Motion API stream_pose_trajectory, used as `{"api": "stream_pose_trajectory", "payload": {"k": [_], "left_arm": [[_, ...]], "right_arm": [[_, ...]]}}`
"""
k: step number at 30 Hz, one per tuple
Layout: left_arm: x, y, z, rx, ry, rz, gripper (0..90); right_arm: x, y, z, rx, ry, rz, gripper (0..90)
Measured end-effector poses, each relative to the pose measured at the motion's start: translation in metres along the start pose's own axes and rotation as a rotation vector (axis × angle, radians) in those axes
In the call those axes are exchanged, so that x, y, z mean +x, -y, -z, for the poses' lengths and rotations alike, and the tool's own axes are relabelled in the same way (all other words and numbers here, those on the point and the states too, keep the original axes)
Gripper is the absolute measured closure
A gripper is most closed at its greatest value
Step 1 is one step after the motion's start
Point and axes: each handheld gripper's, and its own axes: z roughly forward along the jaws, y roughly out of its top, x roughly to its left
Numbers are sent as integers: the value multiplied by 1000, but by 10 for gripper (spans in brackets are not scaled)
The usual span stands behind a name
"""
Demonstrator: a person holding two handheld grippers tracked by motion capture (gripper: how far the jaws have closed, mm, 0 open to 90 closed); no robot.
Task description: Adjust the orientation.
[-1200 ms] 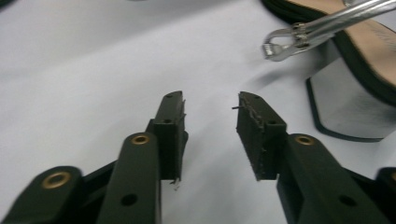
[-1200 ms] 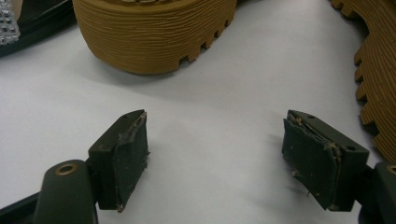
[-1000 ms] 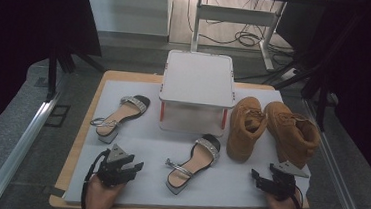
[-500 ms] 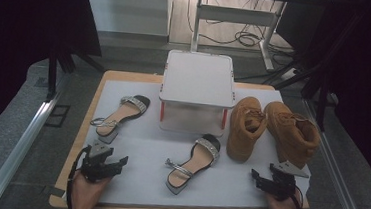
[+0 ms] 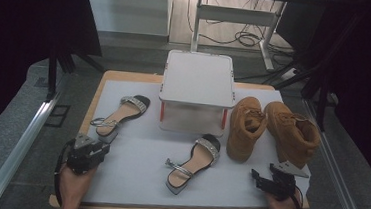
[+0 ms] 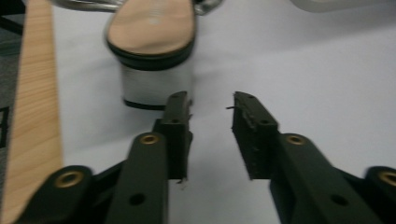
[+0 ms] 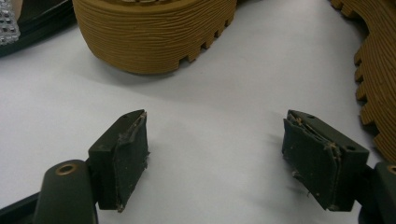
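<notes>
The left gripper (image 5: 89,149) sits at the near left of the table, its jaws just behind the block heel of the left sandal (image 5: 120,116), which lies on the white mat (image 5: 137,176) near the left edge; the jaws have just been closing and stand partly apart with nothing between them, the heel (image 6: 156,81) ahead of the left jaw rather than in the gap; to take the sandal well, I judge the gripper should slide a little toward that heel so both pads straddle it squarely before pressing, since a pinch on one corner would likely twist the shoe; the thin silver ankle strap (image 5: 103,123) could snag a jaw; the right gripper (image 5: 268,180) rests at the near right, its jaws wide apart and empty, just short of the ridged sole of a tan boot (image 7: 154,32); a second sandal (image 5: 194,163) lies mid-mat, and the pair of tan boots (image 5: 272,129) stands at the right; a white lidded box (image 5: 197,93) sits behind, closed, so its lid would bar anything going in.
</notes>
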Motion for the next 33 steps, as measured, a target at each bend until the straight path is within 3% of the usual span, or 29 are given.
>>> {"api": "stream_pose_trajectory", "payload": {"k": [3,7,15,21,28,33], "left_arm": [[10,-2,-1,-4,-23,28,833],[19,-3,-2,-13,-51,52,896],[42,-7,-21,-1,-103,84,897],[49,-8,-33,4,-87,98,896],[44,-10,-36,4,-71,113,896],[30,-9,-37,3,-49,108,896]], "right_arm": [[0,0,0,0,0,0,225],[0,0,0,0,0,0,225],[0,0,0,0,0,0,225],[0,0,0,0,0,0,225],[0,0,0,0,0,0,225],[0,0,0,0,0,0,225]]}}
